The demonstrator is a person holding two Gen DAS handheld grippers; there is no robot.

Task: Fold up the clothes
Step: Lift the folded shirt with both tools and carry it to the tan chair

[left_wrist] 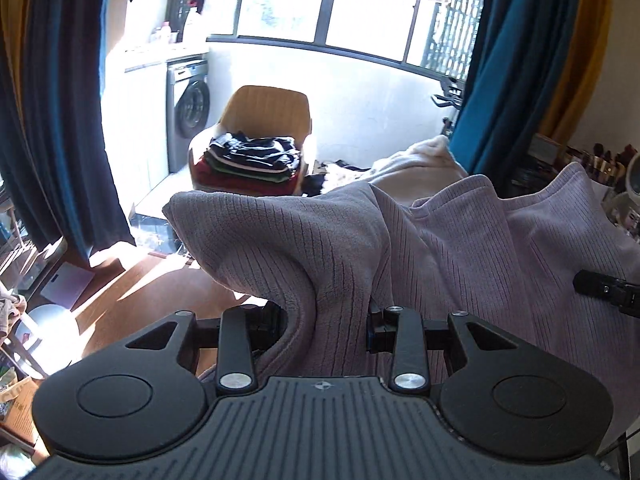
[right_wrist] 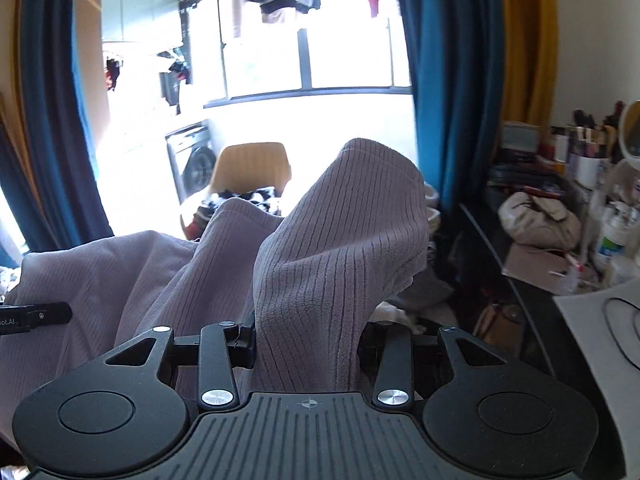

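A ribbed lilac fleece garment (left_wrist: 460, 248) is held up in the air between both grippers. My left gripper (left_wrist: 326, 328) is shut on one edge of it; the cloth bunches up between the jaws and flops over to the left. My right gripper (right_wrist: 308, 340) is shut on another edge of the same garment (right_wrist: 340, 240), which rises in a hump above the jaws. The right gripper's tip shows at the right of the left wrist view (left_wrist: 608, 290), and the left gripper's tip shows at the left of the right wrist view (right_wrist: 36, 316). The fingertips are hidden by the cloth.
A tan chair (left_wrist: 266, 116) holds a stack of folded clothes (left_wrist: 252, 160). A washing machine (left_wrist: 188, 108) stands at the left by the window. Teal curtains (left_wrist: 520, 60) hang on both sides. A cluttered dark desk (right_wrist: 540, 232) lies at the right. More laundry (left_wrist: 420, 160) lies beyond the garment.
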